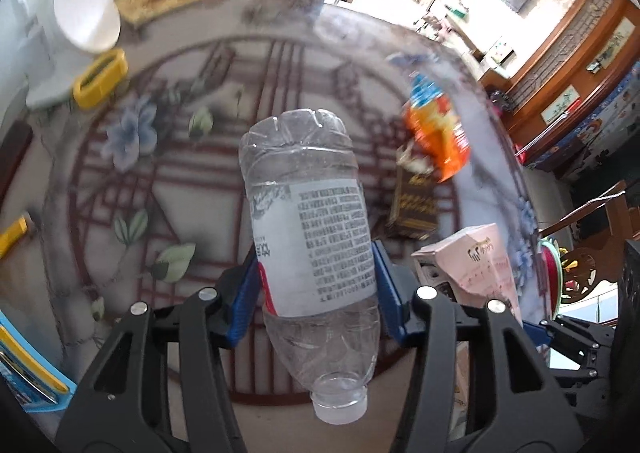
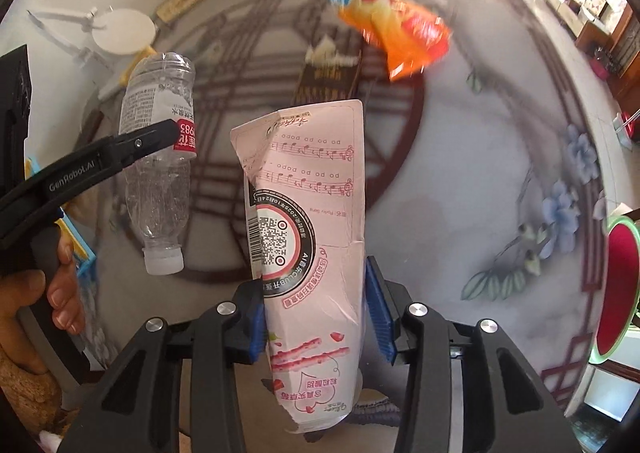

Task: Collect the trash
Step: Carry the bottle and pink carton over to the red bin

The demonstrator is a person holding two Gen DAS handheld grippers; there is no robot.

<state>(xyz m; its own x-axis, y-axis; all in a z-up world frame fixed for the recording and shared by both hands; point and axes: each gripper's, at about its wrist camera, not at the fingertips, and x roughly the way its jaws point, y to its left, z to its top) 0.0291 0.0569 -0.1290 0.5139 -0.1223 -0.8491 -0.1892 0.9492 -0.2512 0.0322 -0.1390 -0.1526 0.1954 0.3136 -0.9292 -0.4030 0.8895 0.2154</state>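
two grippers, each one grasping a piece of trash above the table.

the left gripper [image 1: 316,285] is clamped on a clear plastic bottle [image 1: 308,213], blue pads on its label, cap toward the camera. the right gripper [image 2: 316,309] is clamped on a flattened pink carton [image 2: 308,221]. in the right wrist view, the bottle is at 10 o'clock from the carton, and a hand [image 2: 44,293] grips the left handle at 8 o'clock. on the patterned round table [image 1: 168,189] an orange snack bag [image 2: 394,31] lies at 1 o'clock, with a dark brown box [image 2: 328,81] just beside it at 12 o'clock.
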